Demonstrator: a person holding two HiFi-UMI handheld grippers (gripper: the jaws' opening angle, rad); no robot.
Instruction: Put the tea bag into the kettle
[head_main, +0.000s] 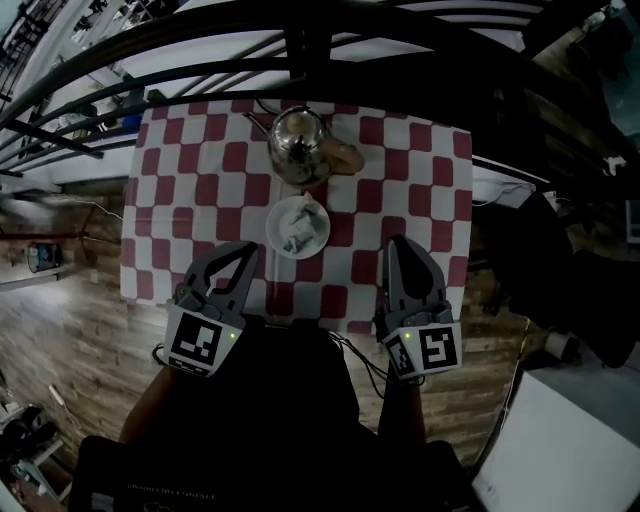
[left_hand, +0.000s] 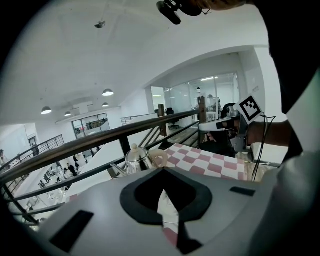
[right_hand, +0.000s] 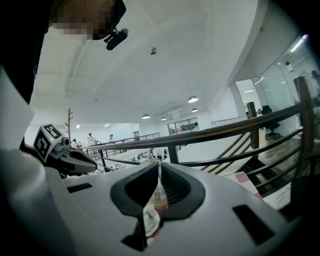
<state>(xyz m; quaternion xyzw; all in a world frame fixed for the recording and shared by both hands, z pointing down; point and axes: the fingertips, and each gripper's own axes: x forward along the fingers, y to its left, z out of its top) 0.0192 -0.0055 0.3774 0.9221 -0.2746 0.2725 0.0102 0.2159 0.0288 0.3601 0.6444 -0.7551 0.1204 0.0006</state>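
A: How far along am I?
B: Not started, I think. The tea bag (head_main: 300, 231) lies on the saucer (head_main: 275, 214), near the kettle (head_main: 298, 143). Your left gripper (head_main: 244, 256) and right gripper (head_main: 397, 247) are both closed, holding nothing. Picking up and dropping in remain.

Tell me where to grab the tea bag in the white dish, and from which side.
Pinch the crumpled middle of the tea bag, coming down from above. It lies low inside the white dish, whose rim would probably block a sideways approach, and its folds give the jaws purchase.
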